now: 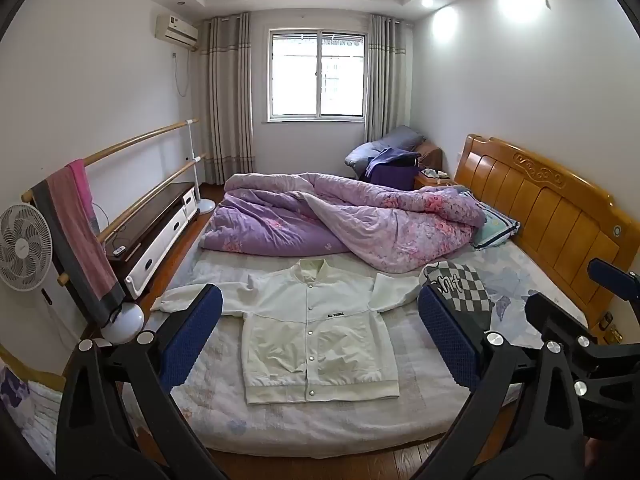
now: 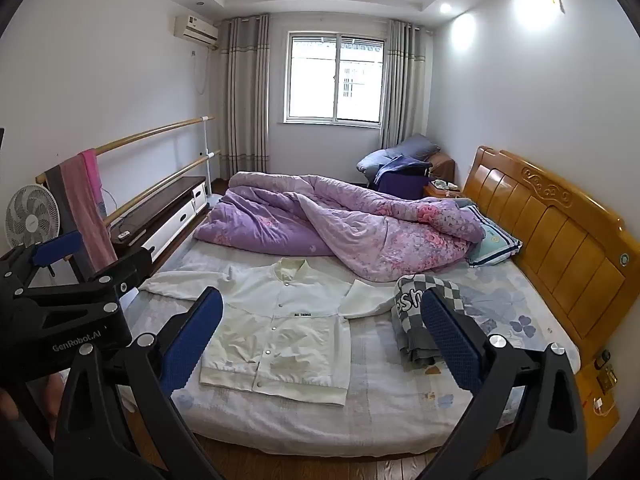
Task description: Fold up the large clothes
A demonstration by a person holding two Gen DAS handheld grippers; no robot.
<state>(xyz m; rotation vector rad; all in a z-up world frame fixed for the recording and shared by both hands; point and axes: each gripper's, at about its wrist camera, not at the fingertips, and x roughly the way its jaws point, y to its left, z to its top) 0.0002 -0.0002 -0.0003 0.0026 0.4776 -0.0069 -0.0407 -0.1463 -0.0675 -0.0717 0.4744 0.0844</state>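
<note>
Looking along the left gripper (image 1: 320, 336), its blue pads (image 1: 192, 336) stand spread wide and hold nothing; between them a white jacket (image 1: 316, 336) lies flat, buttoned and face up on the bed (image 1: 320, 428), sleeves out.

From the right wrist, the right gripper (image 2: 320, 340) is likewise spread and empty, above the jacket's sleeve (image 2: 368, 300) and a folded checkered garment (image 2: 416, 320) just beside it.

Pillow (image 1: 496, 226) half under quilt (image 1: 360, 220)
</note>
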